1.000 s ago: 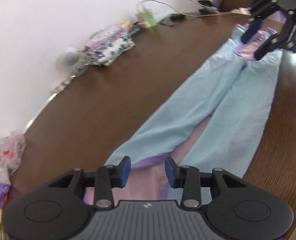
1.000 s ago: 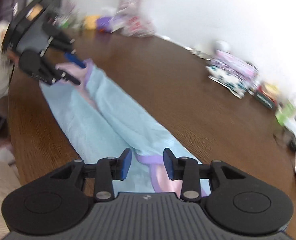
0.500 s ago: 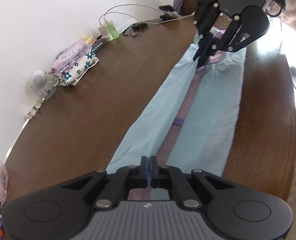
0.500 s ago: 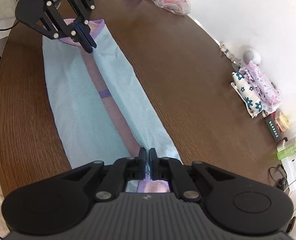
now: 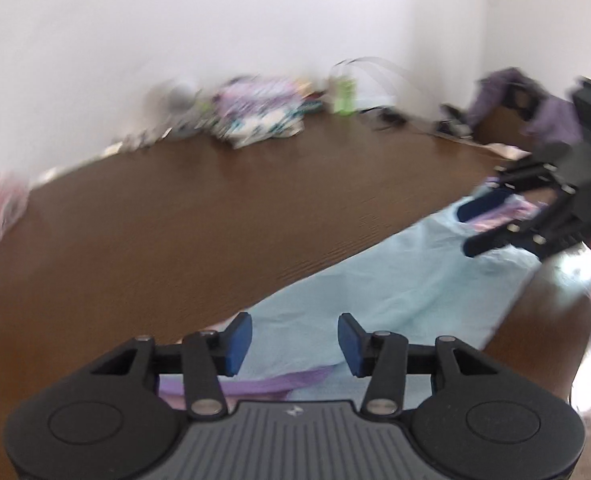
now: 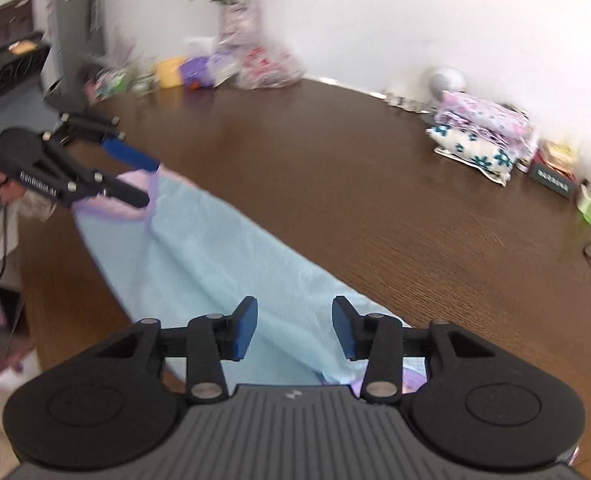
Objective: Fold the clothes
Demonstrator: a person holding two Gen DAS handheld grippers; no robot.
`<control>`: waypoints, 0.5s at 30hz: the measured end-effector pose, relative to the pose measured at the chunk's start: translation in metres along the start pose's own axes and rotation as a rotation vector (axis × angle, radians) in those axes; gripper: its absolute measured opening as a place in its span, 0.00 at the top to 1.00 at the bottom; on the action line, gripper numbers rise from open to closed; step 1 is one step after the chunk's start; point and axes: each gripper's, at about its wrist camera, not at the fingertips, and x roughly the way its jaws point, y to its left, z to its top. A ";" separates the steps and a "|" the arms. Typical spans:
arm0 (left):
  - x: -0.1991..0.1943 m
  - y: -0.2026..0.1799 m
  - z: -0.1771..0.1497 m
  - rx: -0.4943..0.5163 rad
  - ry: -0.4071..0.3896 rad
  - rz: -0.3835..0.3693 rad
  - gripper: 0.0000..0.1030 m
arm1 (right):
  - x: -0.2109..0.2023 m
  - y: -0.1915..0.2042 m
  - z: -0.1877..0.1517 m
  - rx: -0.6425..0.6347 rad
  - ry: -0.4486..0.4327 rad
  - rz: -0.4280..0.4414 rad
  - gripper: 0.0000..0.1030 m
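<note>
A light blue garment with purple trim (image 5: 395, 292) lies folded lengthwise in a long strip on the brown table; it also shows in the right wrist view (image 6: 223, 256). My left gripper (image 5: 293, 340) is open and empty over one end of the strip, by its purple hem. My right gripper (image 6: 293, 330) is open and empty over the other end. Each gripper shows in the other's view: the right one (image 5: 479, 224) and the left one (image 6: 135, 182), both open above the purple edges.
A stack of folded floral clothes (image 6: 483, 132) sits by the wall, also in the left wrist view (image 5: 255, 116). Cables and a green charger (image 5: 343, 96) lie near it. Bags and a flower vase (image 6: 255, 60) stand at the far table end. The brown table (image 6: 375, 200) is bare beside the garment.
Both grippers were shut on the garment's ends half a second ago; both have opened and let go. The garment now lies folded with its blue side up, the pink inner strip covered.
</note>
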 end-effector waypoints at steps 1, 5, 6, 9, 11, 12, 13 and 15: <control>0.006 0.004 -0.003 -0.019 0.012 0.019 0.60 | 0.007 -0.002 -0.002 0.045 -0.005 -0.007 0.59; 0.016 0.026 -0.017 -0.070 0.013 0.078 0.67 | 0.020 -0.007 -0.021 0.102 -0.002 -0.065 0.59; 0.014 0.035 -0.021 -0.093 0.004 0.091 0.67 | 0.022 -0.008 -0.026 0.104 0.002 -0.082 0.60; 0.009 0.060 -0.029 -0.157 -0.023 0.140 0.69 | 0.016 -0.009 -0.038 0.114 -0.025 -0.094 0.59; 0.006 0.071 -0.034 -0.192 -0.046 0.142 0.79 | 0.015 -0.005 -0.043 0.112 -0.048 -0.102 0.56; 0.005 0.073 -0.035 -0.198 -0.055 0.143 0.80 | 0.016 -0.002 -0.045 0.102 -0.060 -0.109 0.50; 0.004 0.072 -0.036 -0.197 -0.057 0.148 0.80 | 0.017 0.002 -0.047 0.092 -0.070 -0.116 0.47; 0.002 0.069 -0.034 -0.200 -0.057 0.164 0.79 | 0.016 0.007 -0.046 0.096 -0.073 -0.128 0.45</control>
